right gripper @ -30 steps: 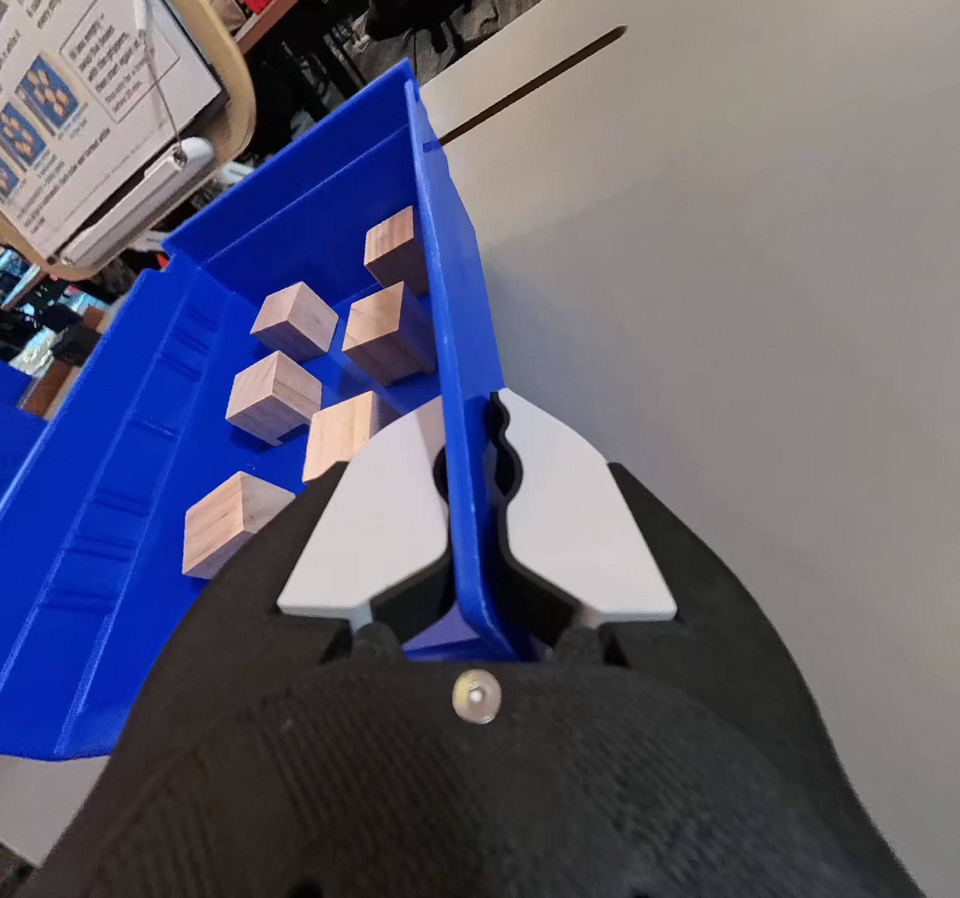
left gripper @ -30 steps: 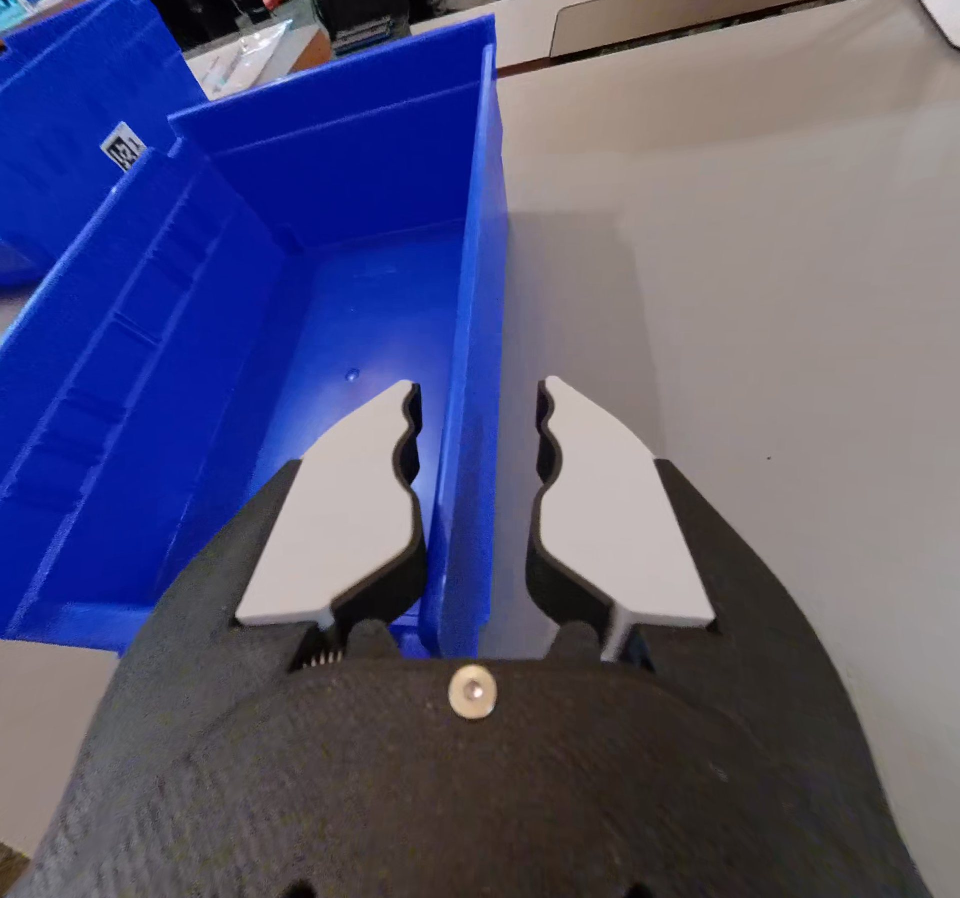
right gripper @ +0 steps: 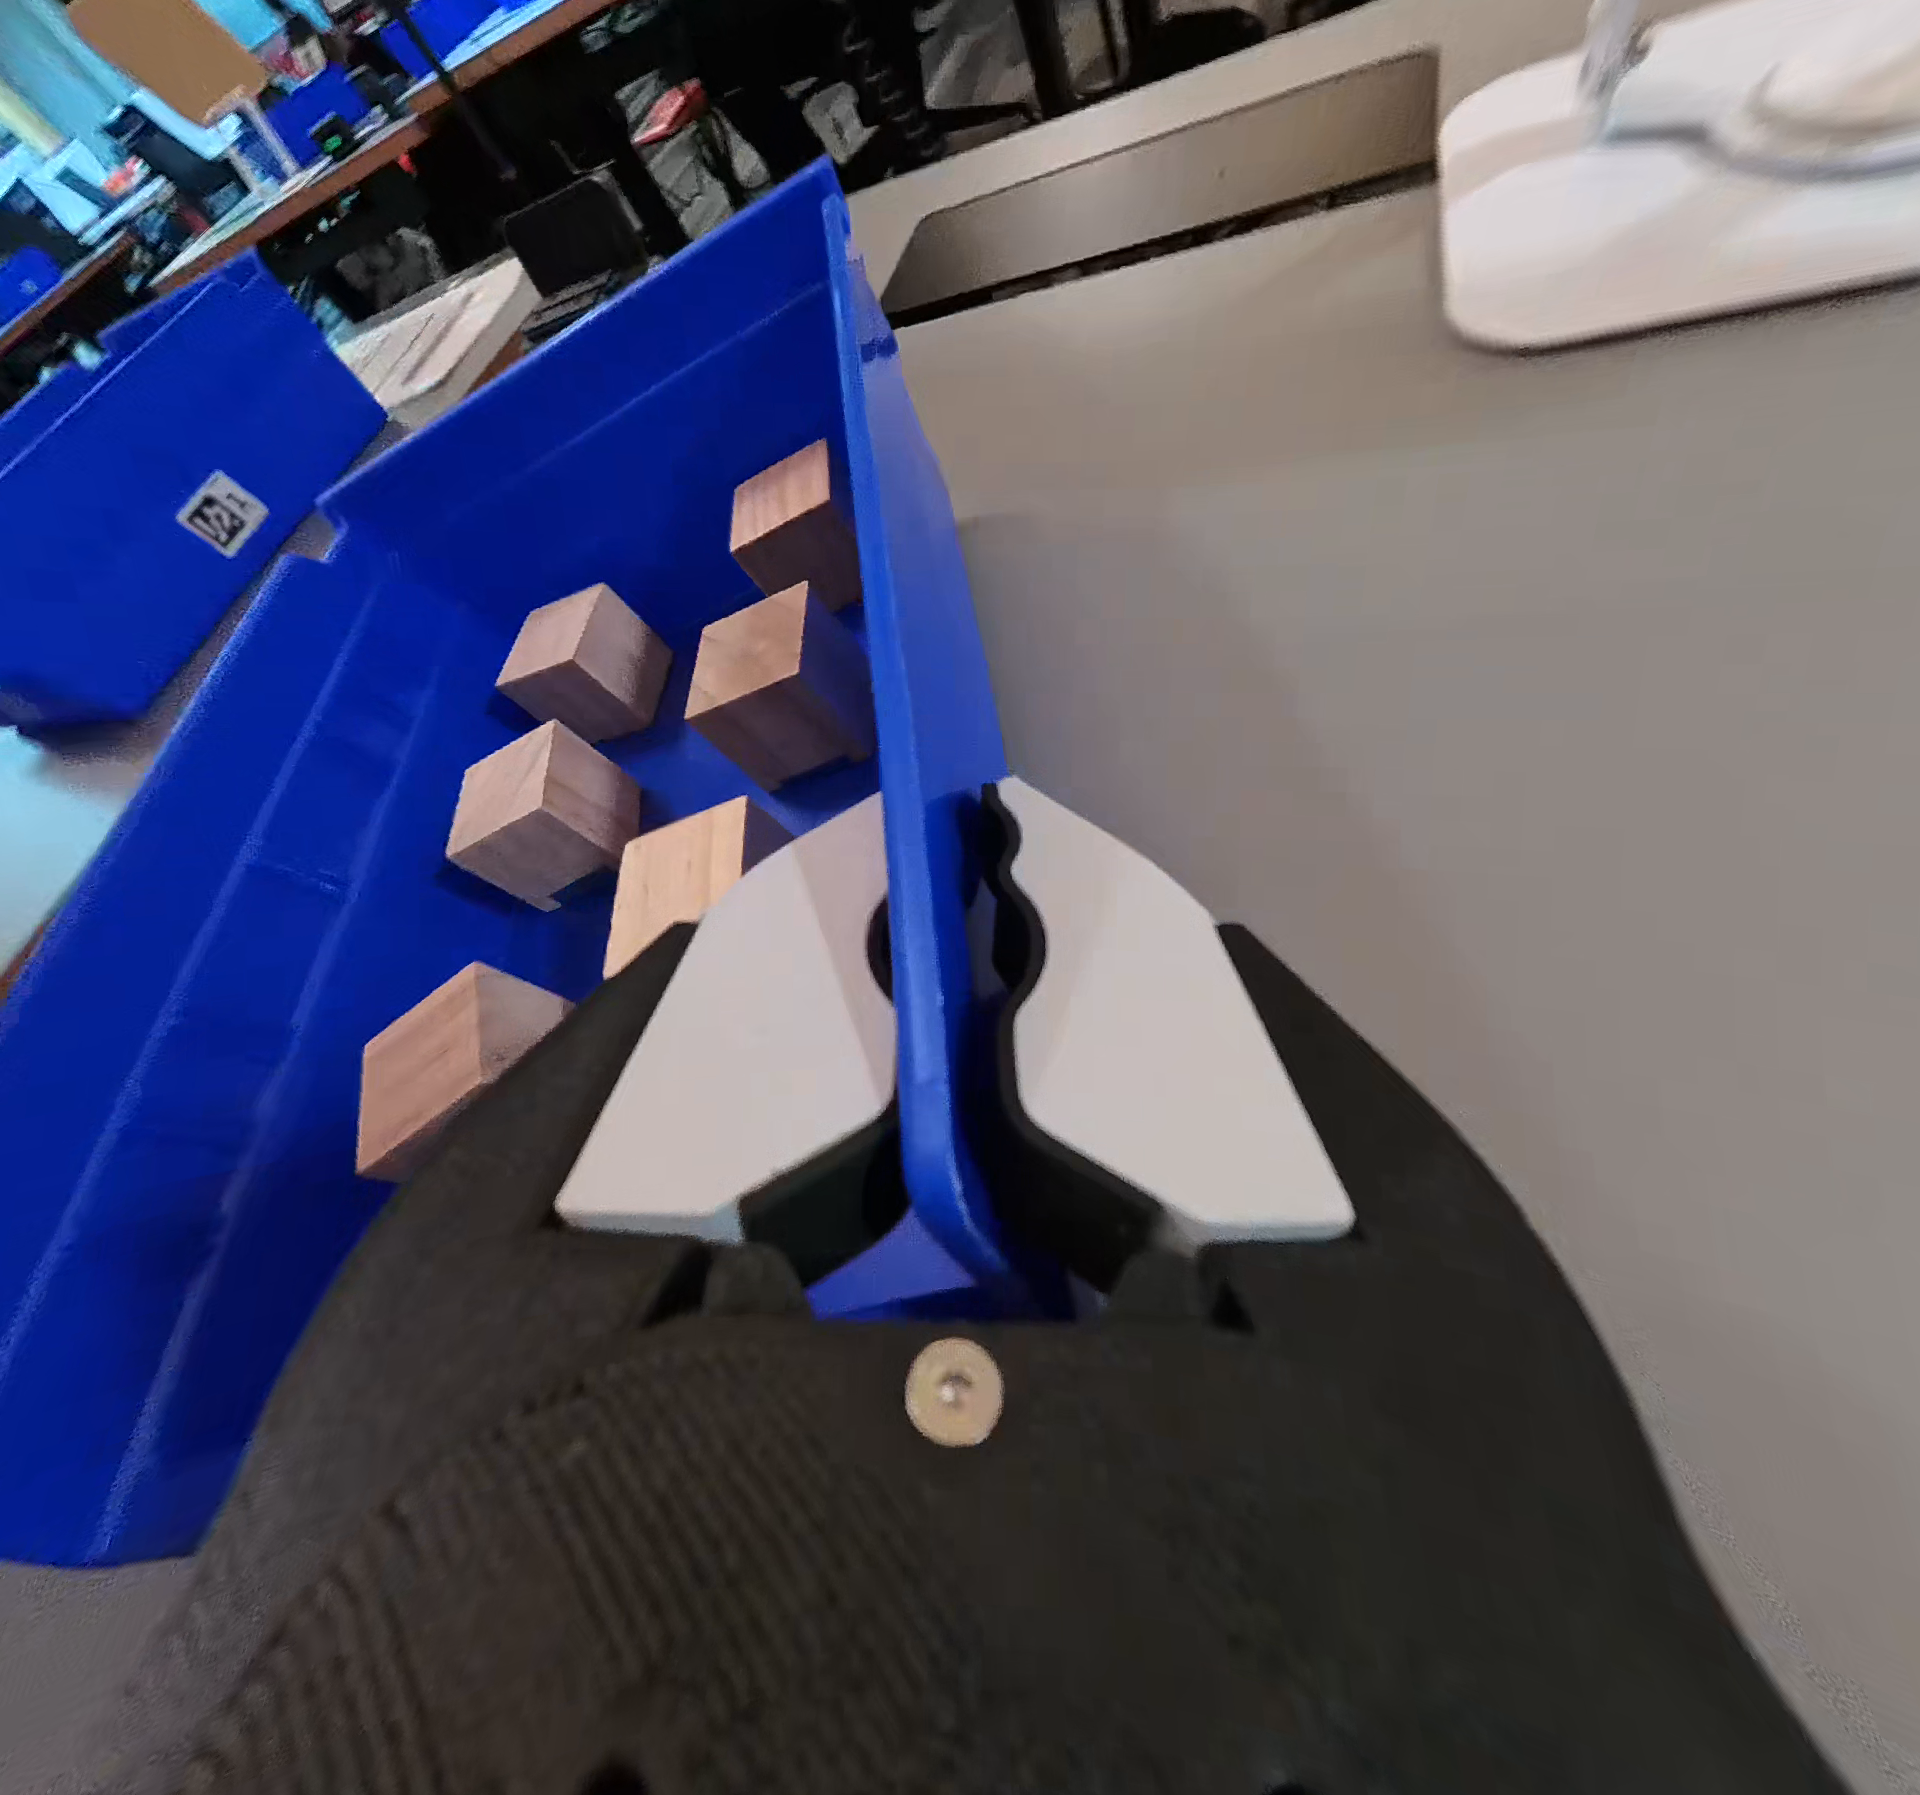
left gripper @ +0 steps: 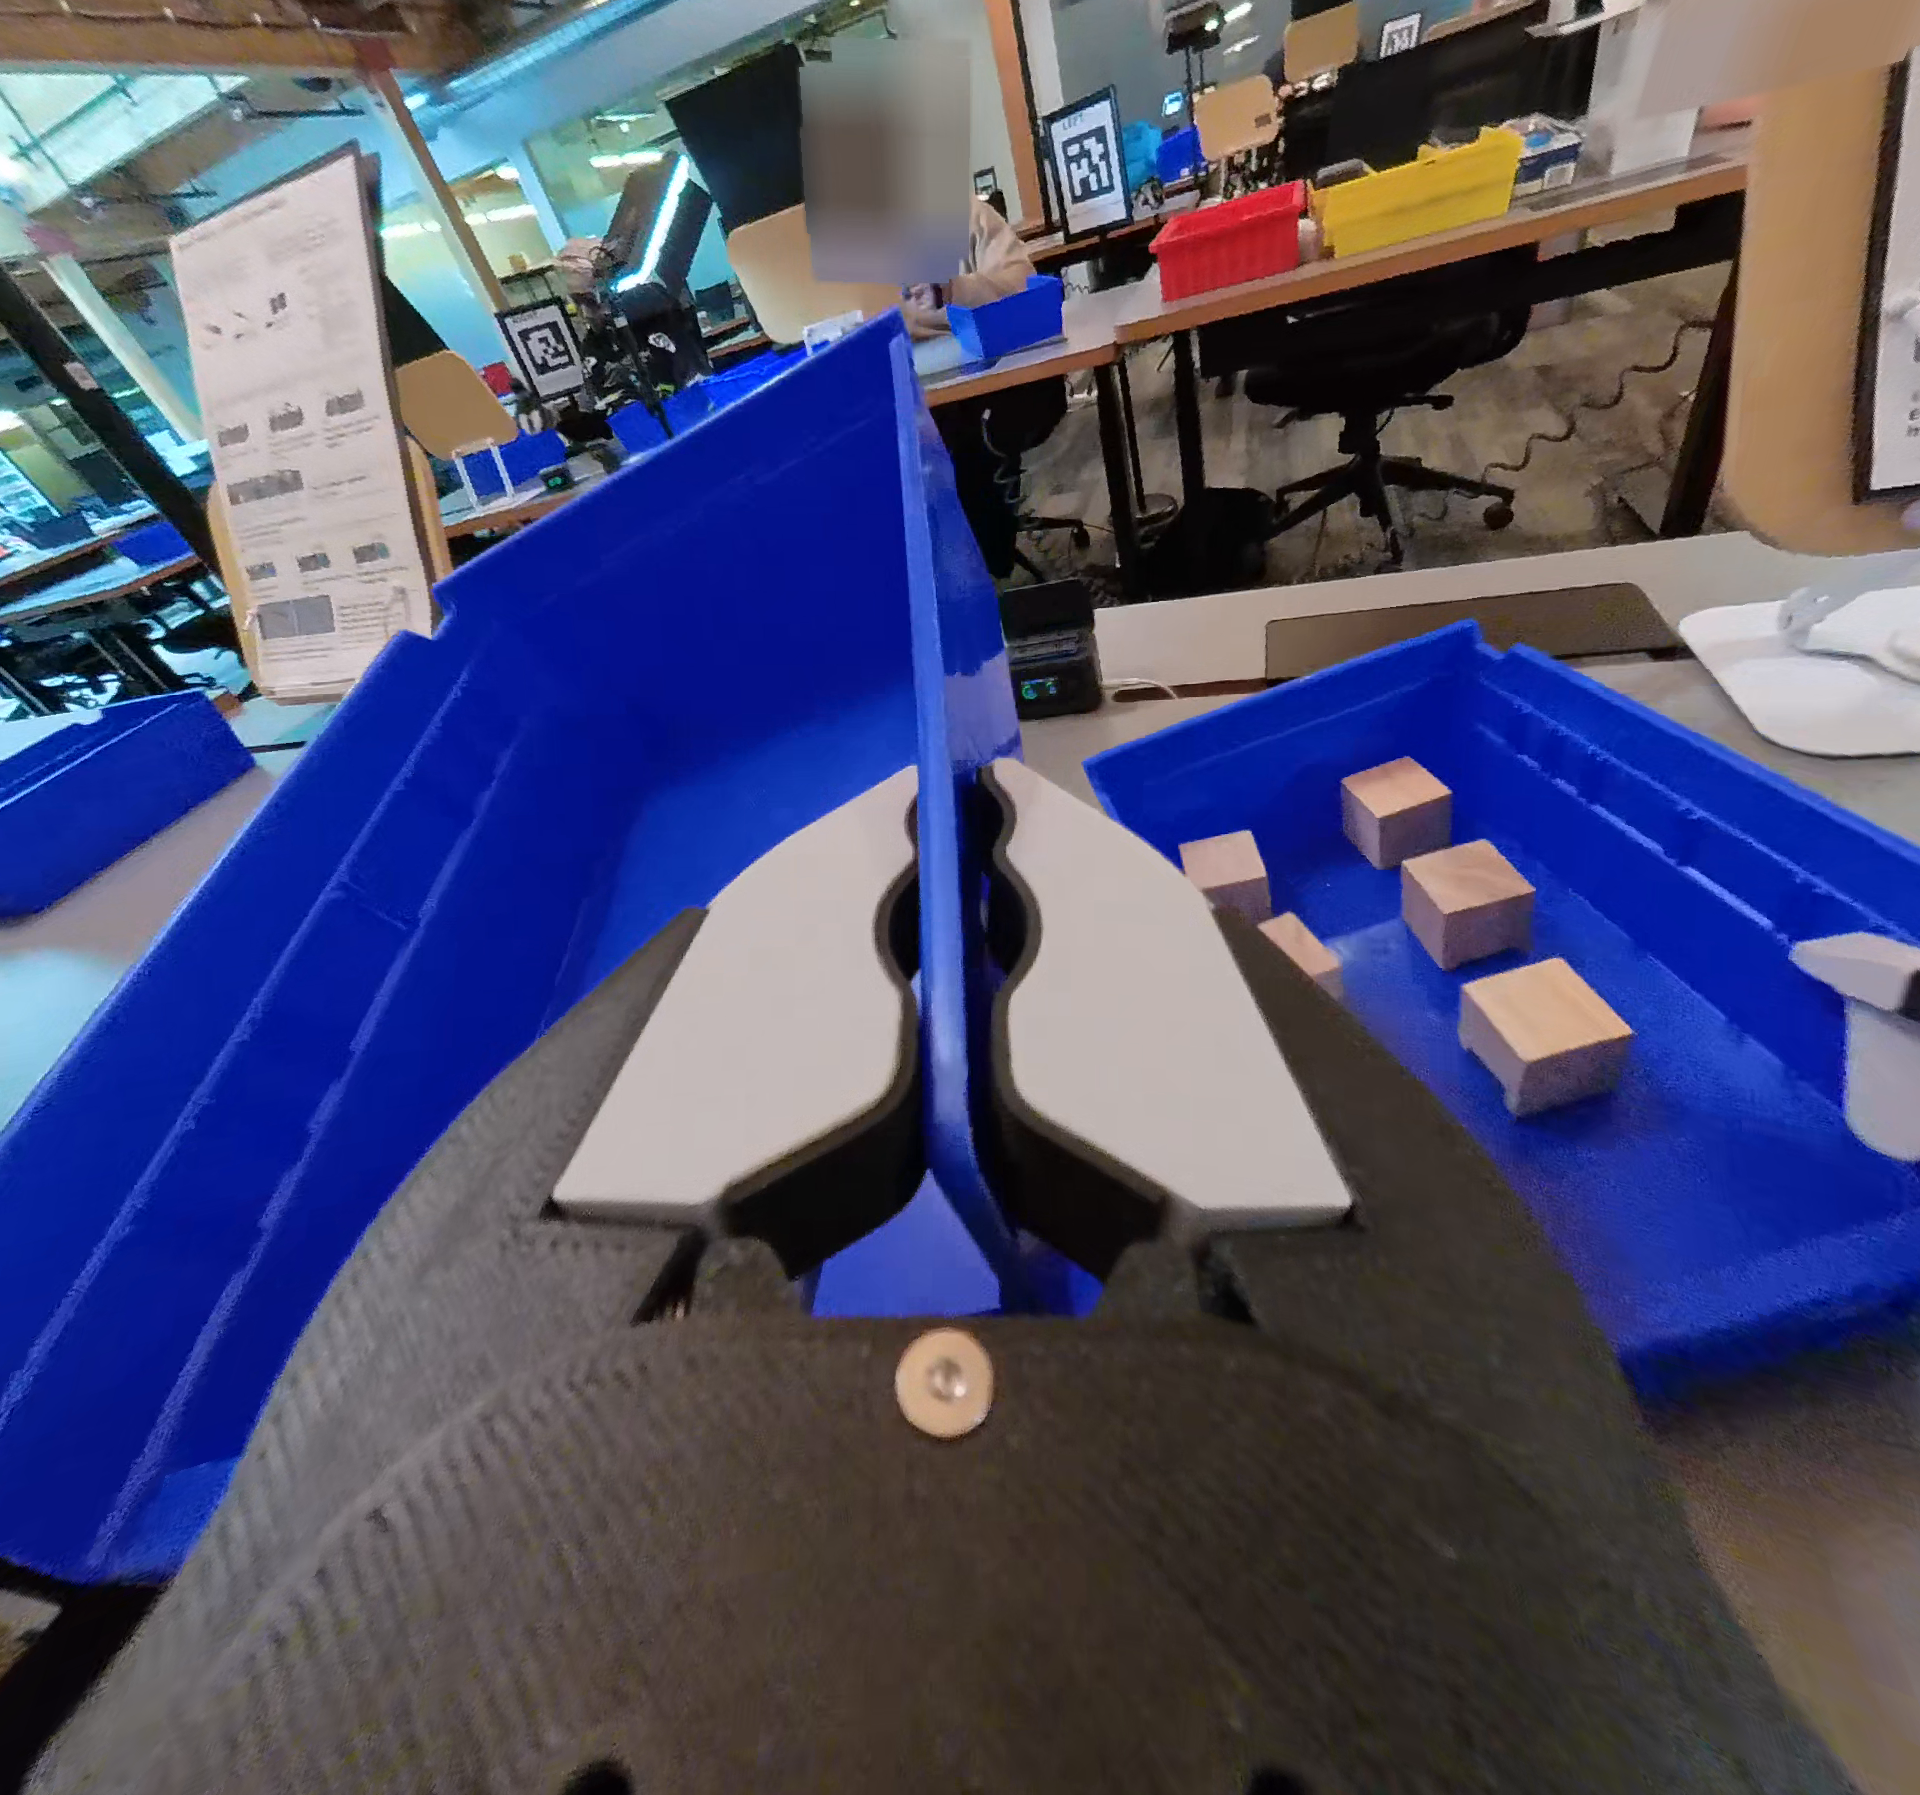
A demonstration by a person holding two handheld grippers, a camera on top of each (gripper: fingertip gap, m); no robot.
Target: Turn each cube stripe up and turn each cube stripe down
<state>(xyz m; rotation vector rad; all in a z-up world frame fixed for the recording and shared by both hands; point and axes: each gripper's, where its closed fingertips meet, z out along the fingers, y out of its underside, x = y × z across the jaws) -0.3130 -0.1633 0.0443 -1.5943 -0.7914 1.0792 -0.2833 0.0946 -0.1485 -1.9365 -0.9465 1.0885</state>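
Observation:
My left gripper point(left gripper: 951, 789) is shut on the right wall of an empty blue bin point(left gripper: 623, 758), which is tilted up off the table. My right gripper point(right gripper: 935, 800) is shut on the right wall of a second blue bin point(right gripper: 914, 550). That bin holds several wooden cubes point(right gripper: 545, 810); I cannot make out a stripe on any of them. In the left wrist view the second bin point(left gripper: 1714, 1246) lies to the right with its cubes point(left gripper: 1543, 1033). One of the right gripper's fingers point(left gripper: 1860, 976) shows at its far wall.
A white lamp base point(right gripper: 1662, 187) stands on the grey table point(right gripper: 1455, 810) at the back right. Another blue bin point(right gripper: 156, 540) lies at the left. A small black device point(left gripper: 1049, 654) sits behind the bins. Desks, chairs and a person are beyond the table.
My left gripper has shut on the empty bin's wall, which it straddled open before, and has tipped up with the bin. My right gripper stays clamped on its bin.

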